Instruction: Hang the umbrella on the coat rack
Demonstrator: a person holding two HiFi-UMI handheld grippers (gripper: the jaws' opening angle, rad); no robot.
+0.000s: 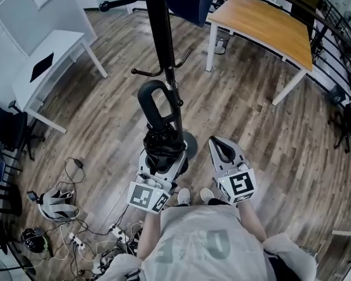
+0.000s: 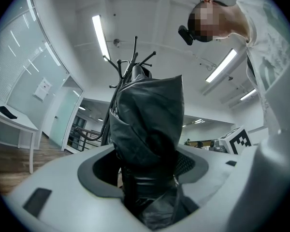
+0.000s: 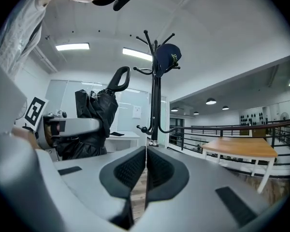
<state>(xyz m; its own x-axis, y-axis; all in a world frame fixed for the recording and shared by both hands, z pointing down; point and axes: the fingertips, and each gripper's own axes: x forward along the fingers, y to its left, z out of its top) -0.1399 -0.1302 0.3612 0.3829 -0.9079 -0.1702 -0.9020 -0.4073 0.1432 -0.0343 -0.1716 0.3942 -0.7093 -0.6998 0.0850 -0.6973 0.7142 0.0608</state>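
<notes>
A folded black umbrella [image 1: 161, 139] stands upright in my left gripper [image 1: 159, 157], which is shut on its bundled canopy [image 2: 147, 139]. Its looped handle [image 1: 157, 101] points up, close in front of the black coat rack pole [image 1: 162, 34]. In the right gripper view the umbrella [image 3: 94, 115] and its handle [image 3: 120, 79] sit left of the coat rack [image 3: 155, 81]. My right gripper [image 1: 222, 148] is to the right of the umbrella, shut with nothing between its pads [image 3: 146, 170].
A dark cap [image 3: 167, 57] hangs on the rack's top hooks. The rack's round base [image 1: 190, 148] stands on the wood floor. A wooden table [image 1: 263, 22] is at the back right, a white desk [image 1: 50, 60] at the left, cables and headsets [image 1: 58, 206] at the lower left.
</notes>
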